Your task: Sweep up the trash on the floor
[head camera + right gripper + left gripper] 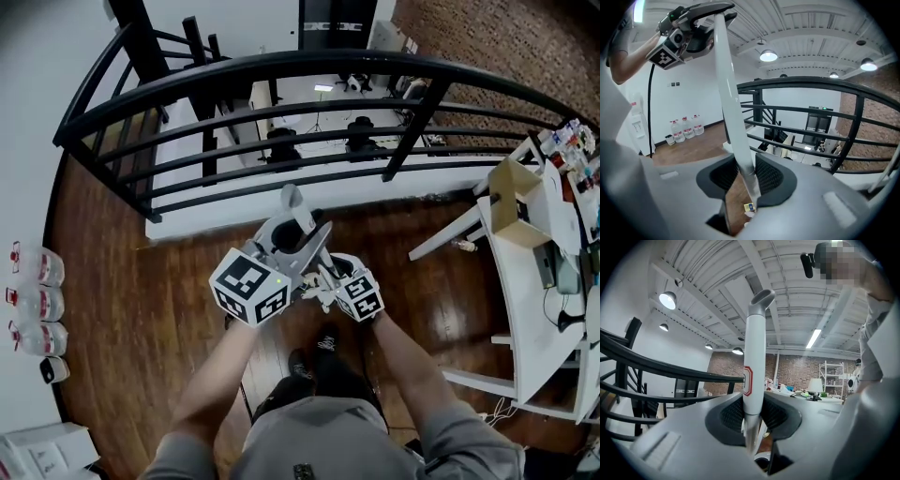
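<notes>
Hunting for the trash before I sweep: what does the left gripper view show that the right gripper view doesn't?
Only left: the hooked top end of the white handle, its red mark, a shelving unit. Only right: water jugs, a small yellow scrap on the floor. Both: that handle clamped in left tongs or right tongs, plus the black railing.

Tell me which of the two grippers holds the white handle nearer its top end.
The left gripper: the right gripper view shows it clamped near the top of the white handle, while the right gripper grips that handle lower down.
</notes>
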The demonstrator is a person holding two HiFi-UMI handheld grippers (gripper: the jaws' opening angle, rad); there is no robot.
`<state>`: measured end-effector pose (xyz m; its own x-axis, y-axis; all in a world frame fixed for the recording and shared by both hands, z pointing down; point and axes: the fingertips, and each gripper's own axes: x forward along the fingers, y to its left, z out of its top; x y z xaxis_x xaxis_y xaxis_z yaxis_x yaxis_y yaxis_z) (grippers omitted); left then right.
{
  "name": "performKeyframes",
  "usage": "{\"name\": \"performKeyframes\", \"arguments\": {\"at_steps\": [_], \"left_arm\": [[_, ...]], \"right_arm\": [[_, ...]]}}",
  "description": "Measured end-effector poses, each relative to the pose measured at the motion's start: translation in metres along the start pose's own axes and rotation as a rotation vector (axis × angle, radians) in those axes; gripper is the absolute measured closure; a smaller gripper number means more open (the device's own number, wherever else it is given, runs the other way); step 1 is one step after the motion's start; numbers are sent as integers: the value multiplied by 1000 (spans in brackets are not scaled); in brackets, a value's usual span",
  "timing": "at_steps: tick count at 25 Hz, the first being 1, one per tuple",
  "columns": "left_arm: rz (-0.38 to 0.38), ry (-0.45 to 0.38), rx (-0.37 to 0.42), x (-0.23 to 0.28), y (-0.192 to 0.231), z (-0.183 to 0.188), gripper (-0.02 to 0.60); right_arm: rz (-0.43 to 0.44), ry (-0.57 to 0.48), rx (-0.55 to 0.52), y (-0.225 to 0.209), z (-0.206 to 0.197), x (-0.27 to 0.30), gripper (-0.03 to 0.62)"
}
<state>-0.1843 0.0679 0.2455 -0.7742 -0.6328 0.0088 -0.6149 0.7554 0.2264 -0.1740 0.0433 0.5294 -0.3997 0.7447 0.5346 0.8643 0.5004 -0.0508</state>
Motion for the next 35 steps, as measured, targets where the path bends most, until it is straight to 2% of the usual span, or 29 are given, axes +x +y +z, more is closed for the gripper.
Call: {"name": "performKeyframes", "arguments": {"at_steps": [10, 16, 21, 23, 29, 35], "left_arm": [[-11, 93, -18, 42, 33, -9, 505], [-19, 110, 41, 60, 61, 10, 506], [-37, 108, 43, 67, 117, 22, 505], [-49, 107, 30, 69, 142, 21, 505], [-189, 139, 1, 85, 204, 9, 502], [-239, 182, -17, 89, 271, -30, 499]], "right_arm": [[51, -35, 116, -4, 3, 33, 493], [41, -58, 138, -29, 35, 62, 488], [21, -55, 168, -48, 63, 105, 480], [17, -36, 186, -53, 66, 120, 419], [-118, 16, 284, -79, 59, 143, 410], [-235, 10, 359, -83, 56, 140, 432]]}}
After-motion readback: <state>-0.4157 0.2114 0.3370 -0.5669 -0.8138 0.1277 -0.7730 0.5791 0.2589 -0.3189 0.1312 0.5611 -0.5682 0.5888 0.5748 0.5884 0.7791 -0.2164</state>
